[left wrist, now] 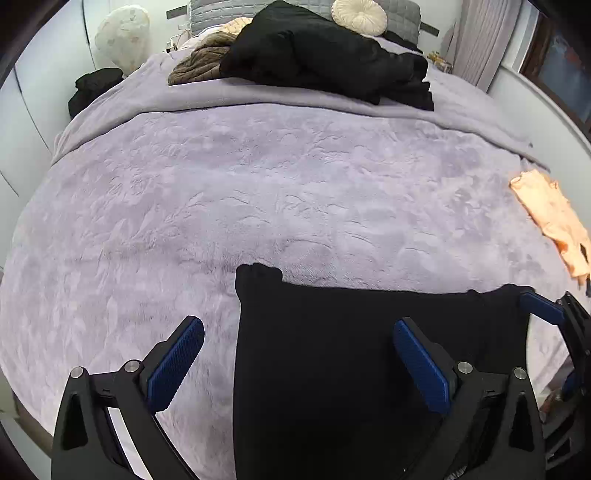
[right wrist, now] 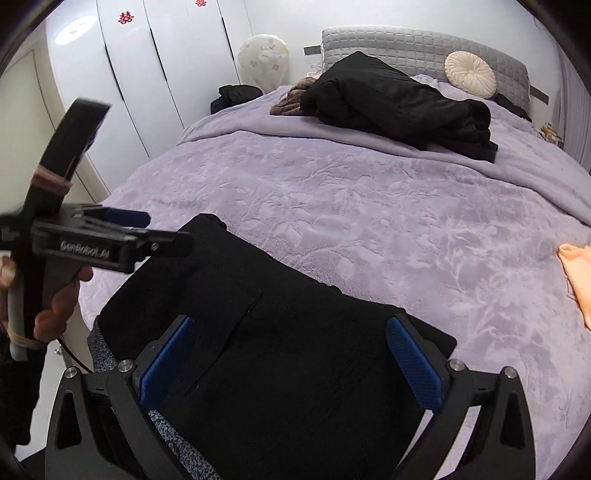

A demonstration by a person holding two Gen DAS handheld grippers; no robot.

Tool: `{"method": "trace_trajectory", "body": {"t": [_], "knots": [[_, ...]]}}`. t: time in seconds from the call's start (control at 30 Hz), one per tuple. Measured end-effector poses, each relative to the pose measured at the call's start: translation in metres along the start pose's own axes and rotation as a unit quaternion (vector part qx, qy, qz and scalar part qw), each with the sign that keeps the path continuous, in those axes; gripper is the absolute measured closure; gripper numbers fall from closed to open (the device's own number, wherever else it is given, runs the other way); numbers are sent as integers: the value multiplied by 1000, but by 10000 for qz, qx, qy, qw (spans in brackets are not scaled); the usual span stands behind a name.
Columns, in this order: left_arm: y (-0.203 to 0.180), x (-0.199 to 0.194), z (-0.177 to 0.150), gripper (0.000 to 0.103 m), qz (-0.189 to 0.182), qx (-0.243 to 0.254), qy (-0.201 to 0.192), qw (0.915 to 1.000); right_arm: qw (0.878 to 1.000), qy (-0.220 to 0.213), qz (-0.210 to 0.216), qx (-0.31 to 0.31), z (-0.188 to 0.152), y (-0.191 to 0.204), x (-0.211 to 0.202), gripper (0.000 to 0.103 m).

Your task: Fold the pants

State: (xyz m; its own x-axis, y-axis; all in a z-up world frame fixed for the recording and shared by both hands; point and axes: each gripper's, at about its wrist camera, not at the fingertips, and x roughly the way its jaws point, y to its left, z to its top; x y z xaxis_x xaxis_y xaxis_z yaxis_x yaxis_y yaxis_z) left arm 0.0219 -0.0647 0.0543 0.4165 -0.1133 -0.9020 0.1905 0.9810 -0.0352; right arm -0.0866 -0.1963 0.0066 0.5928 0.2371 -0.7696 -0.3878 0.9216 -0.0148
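Black pants [left wrist: 332, 369] lie flat on the near edge of the lilac bed, also in the right wrist view [right wrist: 277, 350]. My left gripper [left wrist: 297, 341] is open and empty above them: its left finger is over the blanket, its right finger over the pants. It shows from the side in the right wrist view [right wrist: 162, 234], over the pants' left corner. My right gripper [right wrist: 290, 341] is open and empty above the middle of the pants. Its blue finger [left wrist: 541, 308] shows at the pants' right corner in the left wrist view.
The lilac blanket [left wrist: 277, 192] covers the bed. A heap of black clothes [left wrist: 325, 59] and a brown garment [left wrist: 201, 62] lie near the headboard, with a round cream cushion [left wrist: 358, 14]. An orange garment [left wrist: 554, 218] lies at the right edge. White wardrobes [right wrist: 147, 74] stand on the left.
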Motion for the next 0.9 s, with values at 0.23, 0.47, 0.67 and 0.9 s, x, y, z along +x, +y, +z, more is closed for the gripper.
{"method": "trace_trajectory", "body": {"t": [0.23,0.47,0.67,0.9], "knots": [[40,46,-2,0,-644,-960,666,9911,9977,409,-407,349,-6,-29,27,0],[48,-39,-54,0,-329,-479,-511,9970,9993,21,-321,192,-28,-4,-28,0],[33,-54,-112,0,50,99,-558,9984,9988,40,-472,-115,-48,32,-37,0],[44,-29,-129,0,-247,-164,-301,9991,9948,460,-699,-587,-71,48,-12,0]]}}
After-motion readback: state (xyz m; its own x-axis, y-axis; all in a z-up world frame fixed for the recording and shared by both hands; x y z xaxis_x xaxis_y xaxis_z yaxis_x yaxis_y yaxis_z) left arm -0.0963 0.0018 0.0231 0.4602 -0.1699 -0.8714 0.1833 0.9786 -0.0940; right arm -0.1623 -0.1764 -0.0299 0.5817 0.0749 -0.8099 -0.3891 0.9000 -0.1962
